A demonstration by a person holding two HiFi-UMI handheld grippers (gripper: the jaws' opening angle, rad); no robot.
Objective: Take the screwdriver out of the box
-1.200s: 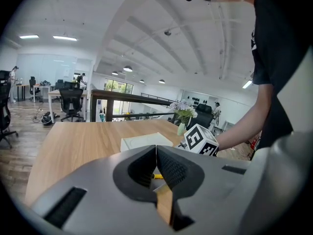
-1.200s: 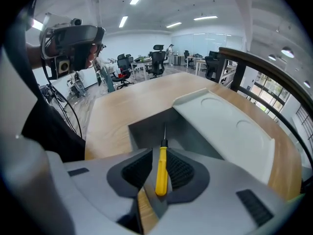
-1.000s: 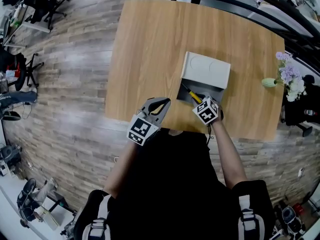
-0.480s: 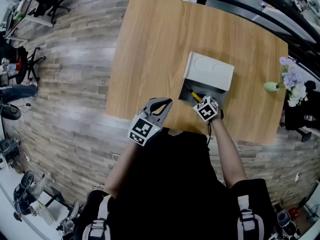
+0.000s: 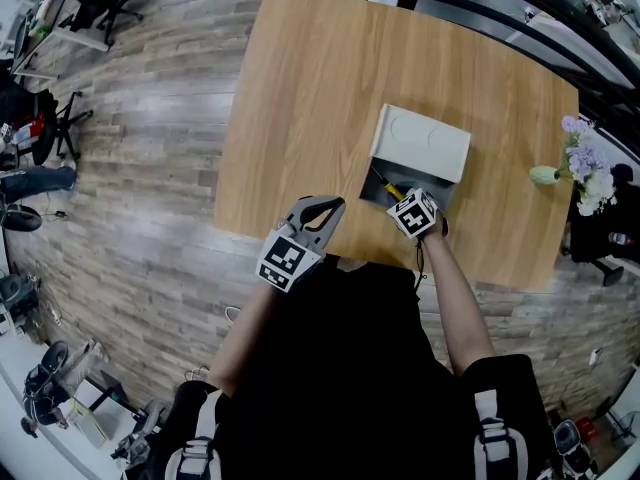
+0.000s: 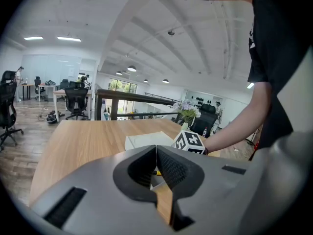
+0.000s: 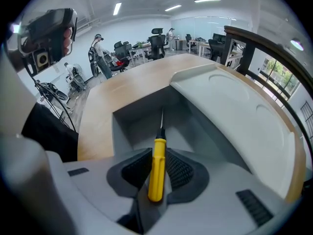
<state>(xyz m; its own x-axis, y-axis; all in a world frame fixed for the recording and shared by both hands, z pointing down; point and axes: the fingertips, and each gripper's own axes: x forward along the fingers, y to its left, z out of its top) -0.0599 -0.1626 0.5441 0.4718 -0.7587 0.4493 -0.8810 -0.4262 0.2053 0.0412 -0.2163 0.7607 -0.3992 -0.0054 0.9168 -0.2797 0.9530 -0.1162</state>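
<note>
Two tools — right tool (image 7: pixel 157 173) clamped on yellow screwdriver (image 7: pixel 158 155), tip in grey box (image 7: pixel 122 126) — left tool (image 6: pixel 156 163) closed together, empty.

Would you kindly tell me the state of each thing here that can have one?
box: open, lid swung back.
screwdriver: gripped by its yellow handle, tip pointing into the box.
right hand-held gripper: shut on the screwdriver.
left hand-held gripper: shut, empty, at the table's near edge.
</note>
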